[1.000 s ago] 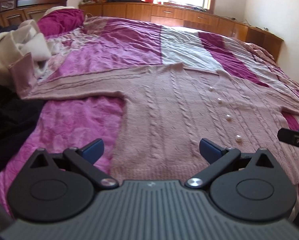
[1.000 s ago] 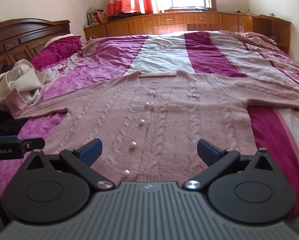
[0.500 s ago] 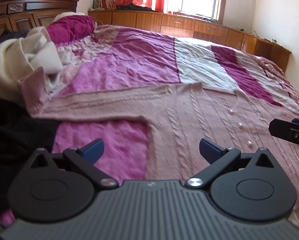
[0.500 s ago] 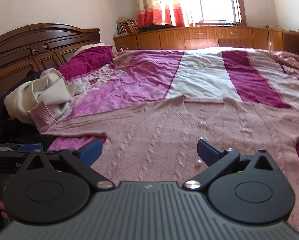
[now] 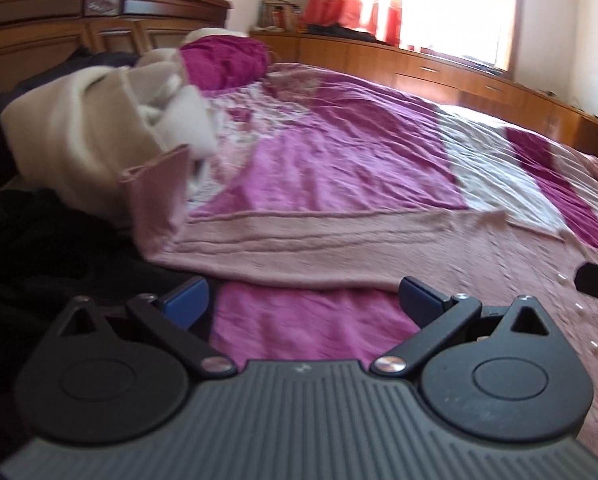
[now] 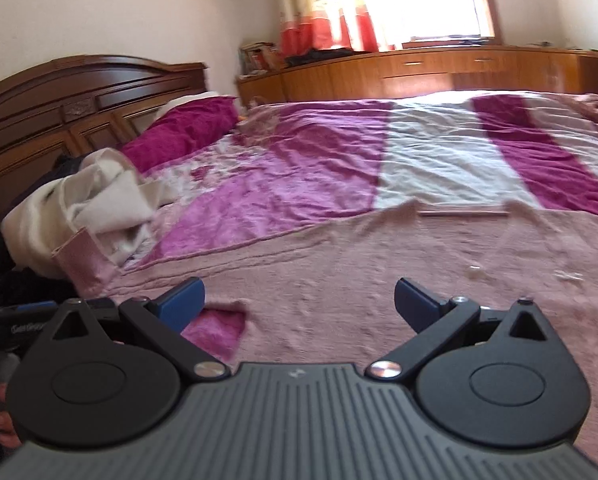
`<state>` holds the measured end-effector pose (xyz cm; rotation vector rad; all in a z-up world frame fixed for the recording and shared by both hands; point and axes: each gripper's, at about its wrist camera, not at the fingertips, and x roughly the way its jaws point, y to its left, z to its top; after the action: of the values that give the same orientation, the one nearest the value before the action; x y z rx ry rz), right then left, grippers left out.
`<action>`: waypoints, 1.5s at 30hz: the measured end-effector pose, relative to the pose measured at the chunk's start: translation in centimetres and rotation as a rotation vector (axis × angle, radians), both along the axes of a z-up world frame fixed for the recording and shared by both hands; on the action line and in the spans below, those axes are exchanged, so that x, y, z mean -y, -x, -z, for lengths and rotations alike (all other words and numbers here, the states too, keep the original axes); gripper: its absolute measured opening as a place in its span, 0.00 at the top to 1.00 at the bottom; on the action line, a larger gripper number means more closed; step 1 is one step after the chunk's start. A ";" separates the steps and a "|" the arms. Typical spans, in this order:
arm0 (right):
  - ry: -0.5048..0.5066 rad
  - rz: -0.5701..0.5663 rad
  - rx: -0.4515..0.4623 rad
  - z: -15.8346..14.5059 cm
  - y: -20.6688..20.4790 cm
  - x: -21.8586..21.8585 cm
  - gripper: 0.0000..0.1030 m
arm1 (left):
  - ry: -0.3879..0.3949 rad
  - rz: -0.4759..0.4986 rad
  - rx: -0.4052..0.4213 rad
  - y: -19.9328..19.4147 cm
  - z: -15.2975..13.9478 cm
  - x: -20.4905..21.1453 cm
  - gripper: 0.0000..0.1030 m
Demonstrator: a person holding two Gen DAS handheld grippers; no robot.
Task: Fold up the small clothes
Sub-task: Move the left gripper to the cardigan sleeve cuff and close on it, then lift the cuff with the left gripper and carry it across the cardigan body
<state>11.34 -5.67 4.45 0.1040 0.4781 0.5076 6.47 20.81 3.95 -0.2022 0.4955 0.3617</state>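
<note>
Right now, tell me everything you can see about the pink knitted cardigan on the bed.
The pink cardigan is a dusty-pink knit, seemingly cable-patterned, with pearl-like buttons down its front. It lies spread flat, front up, on the purple and white bedspread. One sleeve stretches straight toward the headboard side; its ribbed cuff stands turned up against a cream garment pile. Neither tool touches it; both are open.
</note>
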 end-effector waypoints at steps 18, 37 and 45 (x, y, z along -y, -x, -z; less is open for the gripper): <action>0.005 -0.133 -0.066 5.0 -5.7 -19.8 0.00 | 0.053 -0.215 0.109 -4.4 2.1 -14.8 0.00; 0.012 -0.210 -0.115 7.6 -4.7 -26.5 0.00 | 0.253 -0.125 0.140 -4.0 2.8 -17.6 0.89; -0.015 -0.164 -0.184 6.2 -5.2 -25.2 0.00 | 0.255 -0.033 0.067 -4.8 2.6 -16.8 0.89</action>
<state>16.53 19.49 -1.73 0.1272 0.6668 0.6655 11.26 37.59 1.35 -0.4683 0.4719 0.3227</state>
